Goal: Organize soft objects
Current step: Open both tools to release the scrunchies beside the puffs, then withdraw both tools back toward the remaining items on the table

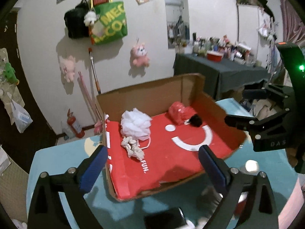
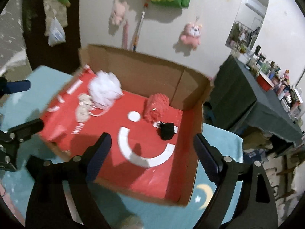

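An open cardboard box (image 1: 213,103) (image 2: 190,87) with a red printed floor sits on a light-blue table. Inside lie a white mesh bath pouf (image 1: 136,124) (image 2: 105,88), a beige knotted rope piece (image 1: 132,147) (image 2: 83,108), a red soft bundle (image 1: 179,112) (image 2: 156,106) and a small black fuzzy object (image 1: 196,120) (image 2: 167,130). My left gripper (image 1: 152,164) is open and empty above the box's near edge. My right gripper (image 2: 151,154) is open and empty over the box's near side; it also shows at the right of the left wrist view (image 1: 246,107).
The light-blue tablecloth (image 1: 66,156) (image 2: 219,181) has a moon print. Blurred small objects (image 1: 251,166) and a dark flat item (image 1: 164,218) lie on the table near me. A dark-draped cluttered side table (image 1: 219,70) (image 2: 266,103) stands to the right. Plush toys hang on the wall.
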